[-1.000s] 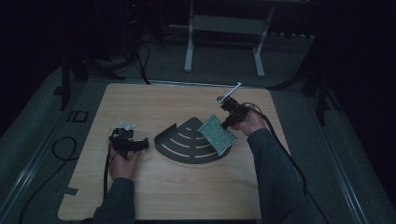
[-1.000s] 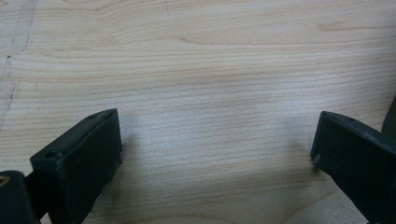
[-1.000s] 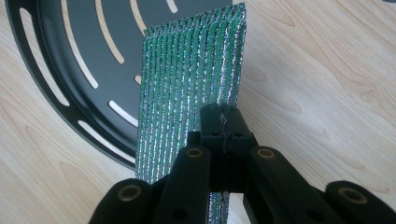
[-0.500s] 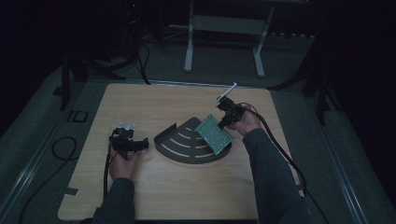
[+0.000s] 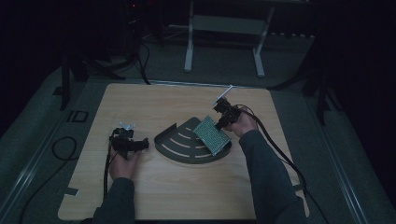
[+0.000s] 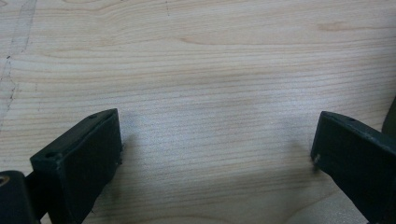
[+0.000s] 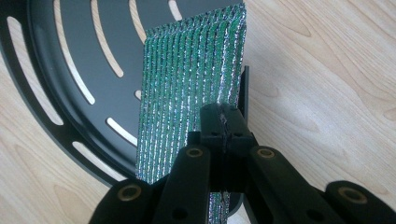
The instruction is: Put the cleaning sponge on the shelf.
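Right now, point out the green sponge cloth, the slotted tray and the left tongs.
green sponge cloth [image 7: 187, 70], right gripper view, middle of its ribbed face
slotted tray [image 5: 180, 144], high view, bare slotted floor
left tongs [image 6: 215, 154], left gripper view, midway between tips

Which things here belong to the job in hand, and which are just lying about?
In the job:
- right gripper, shut on the green scouring pad
- black slotted tray

Lying about:
- left gripper, open over the bare wooden table
- floor cables

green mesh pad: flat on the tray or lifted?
Lifted and tilted: the right gripper pinches the green mesh pad by one edge above the black slotted tray.
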The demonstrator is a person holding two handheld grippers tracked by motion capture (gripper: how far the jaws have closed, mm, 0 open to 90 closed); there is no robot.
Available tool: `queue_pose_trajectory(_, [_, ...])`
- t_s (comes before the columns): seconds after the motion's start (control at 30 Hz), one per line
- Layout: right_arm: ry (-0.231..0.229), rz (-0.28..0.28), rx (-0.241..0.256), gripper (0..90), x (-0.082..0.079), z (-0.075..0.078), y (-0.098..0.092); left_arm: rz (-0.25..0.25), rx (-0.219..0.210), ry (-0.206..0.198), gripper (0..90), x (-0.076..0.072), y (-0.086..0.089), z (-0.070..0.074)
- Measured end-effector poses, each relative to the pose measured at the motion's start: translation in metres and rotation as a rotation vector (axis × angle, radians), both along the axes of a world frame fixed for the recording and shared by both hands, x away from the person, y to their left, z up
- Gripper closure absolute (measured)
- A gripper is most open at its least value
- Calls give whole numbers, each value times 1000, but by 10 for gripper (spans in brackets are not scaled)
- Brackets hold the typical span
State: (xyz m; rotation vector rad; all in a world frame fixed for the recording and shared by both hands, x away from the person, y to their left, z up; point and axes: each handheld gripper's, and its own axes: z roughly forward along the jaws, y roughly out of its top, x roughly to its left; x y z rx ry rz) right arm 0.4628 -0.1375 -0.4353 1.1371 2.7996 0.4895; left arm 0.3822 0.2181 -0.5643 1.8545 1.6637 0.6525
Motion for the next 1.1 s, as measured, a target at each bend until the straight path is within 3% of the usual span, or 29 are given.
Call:
queue_pose_trajectory(0.6, [11, 16, -48, 895, -3, -13, 9, -1, 1, 1, 25, 0, 0, 0])
queue_pose_trajectory(1.1, [-25, 19, -125, 893, -4, -22, 12, -1, 0, 1, 25, 0, 0, 0])
